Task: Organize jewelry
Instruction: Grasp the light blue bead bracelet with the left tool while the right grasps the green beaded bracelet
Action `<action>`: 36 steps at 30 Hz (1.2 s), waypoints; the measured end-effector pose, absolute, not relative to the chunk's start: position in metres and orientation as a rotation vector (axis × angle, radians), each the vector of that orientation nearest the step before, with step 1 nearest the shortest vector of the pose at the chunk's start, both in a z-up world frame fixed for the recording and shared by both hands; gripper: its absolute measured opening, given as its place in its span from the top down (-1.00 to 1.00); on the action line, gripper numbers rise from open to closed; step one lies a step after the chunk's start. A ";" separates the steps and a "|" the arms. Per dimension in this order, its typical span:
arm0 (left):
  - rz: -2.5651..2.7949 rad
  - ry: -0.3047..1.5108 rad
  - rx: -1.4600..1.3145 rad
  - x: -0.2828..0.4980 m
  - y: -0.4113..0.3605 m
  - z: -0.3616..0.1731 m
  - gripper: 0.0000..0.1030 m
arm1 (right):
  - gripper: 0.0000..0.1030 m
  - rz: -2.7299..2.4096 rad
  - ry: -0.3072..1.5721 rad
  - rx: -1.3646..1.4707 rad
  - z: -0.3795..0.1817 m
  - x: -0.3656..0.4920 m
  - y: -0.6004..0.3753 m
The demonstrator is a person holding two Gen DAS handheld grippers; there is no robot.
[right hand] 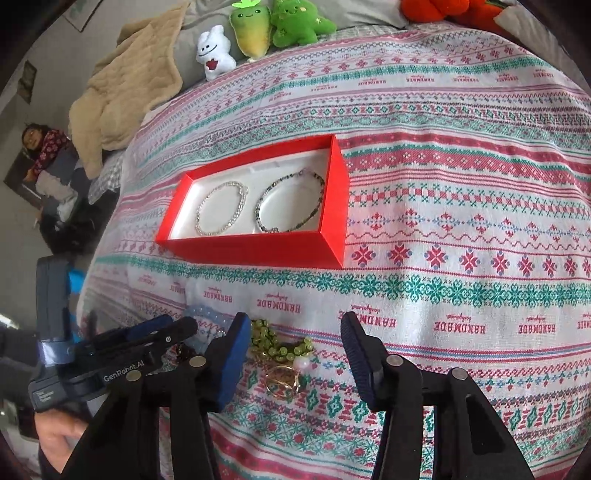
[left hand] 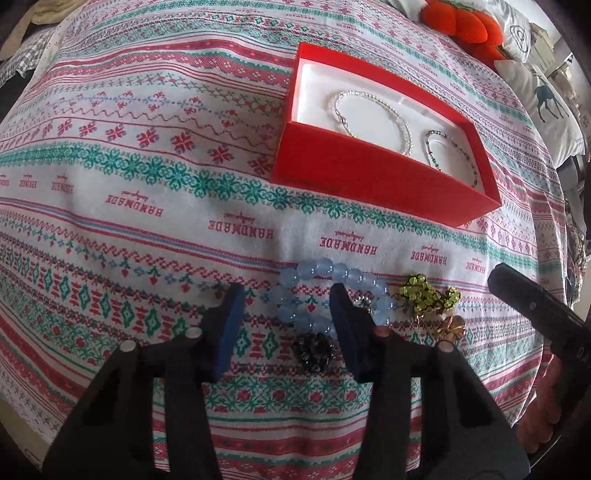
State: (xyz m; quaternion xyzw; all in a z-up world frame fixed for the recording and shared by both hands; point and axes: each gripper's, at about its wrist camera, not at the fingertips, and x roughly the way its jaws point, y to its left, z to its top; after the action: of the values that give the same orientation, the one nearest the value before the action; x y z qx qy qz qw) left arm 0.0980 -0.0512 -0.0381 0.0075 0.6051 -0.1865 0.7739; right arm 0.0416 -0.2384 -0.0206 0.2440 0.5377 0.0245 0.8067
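A red box (left hand: 369, 173) (right hand: 258, 247) with a white lining holds a clear bead bracelet (left hand: 369, 114) (right hand: 221, 208) and a dark bead bracelet (left hand: 454, 155) (right hand: 291, 203). On the patterned cloth lie a pale blue bead bracelet (left hand: 321, 273) (right hand: 207, 314), a black bead piece (left hand: 314, 350), a green sequin piece (left hand: 428, 295) (right hand: 273, 343) and a gold ring piece (left hand: 448, 328) (right hand: 284, 380). My left gripper (left hand: 288, 306) (right hand: 162, 328) is open, its fingers astride the blue bracelet. My right gripper (right hand: 295, 332) is open over the green and gold pieces; only its body (left hand: 535, 314) shows in the left view.
The patterned cloth (right hand: 461, 221) covers a bed. Plush toys (right hand: 266, 29) and a beige blanket (right hand: 125, 81) lie at the far edge. Orange plush (left hand: 465, 26) and pillows (left hand: 546, 99) lie beyond the box.
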 end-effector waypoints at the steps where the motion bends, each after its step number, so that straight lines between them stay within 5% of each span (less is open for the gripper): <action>1: -0.406 1.317 0.010 0.100 -0.052 -0.040 0.26 | 0.14 0.057 1.156 0.522 -0.022 0.042 -0.237; 5: -0.400 1.314 -0.007 0.102 -0.056 -0.043 0.45 | 0.19 0.077 1.174 0.509 -0.024 0.042 -0.232; 7: -0.392 1.309 0.002 0.104 -0.059 -0.044 0.75 | 0.23 0.086 1.182 0.495 -0.025 0.043 -0.227; 21: -0.418 1.247 -0.044 0.101 -0.052 -0.026 0.76 | 0.39 0.157 1.189 0.381 -0.028 0.051 -0.201; 31: -0.449 1.219 -0.057 0.097 -0.041 -0.017 0.75 | 0.88 0.164 1.251 0.286 -0.051 0.075 -0.178; 36: -0.492 1.190 -0.083 0.096 -0.035 -0.006 0.75 | 0.90 0.186 1.202 0.322 -0.037 0.077 -0.178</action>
State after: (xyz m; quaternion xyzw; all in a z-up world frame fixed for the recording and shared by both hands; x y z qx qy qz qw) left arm 0.0961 -0.0351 -0.0063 -0.0386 0.5544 -0.2292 0.7991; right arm 0.0768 -0.1780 -0.0366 0.1504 0.5623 0.0868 0.8085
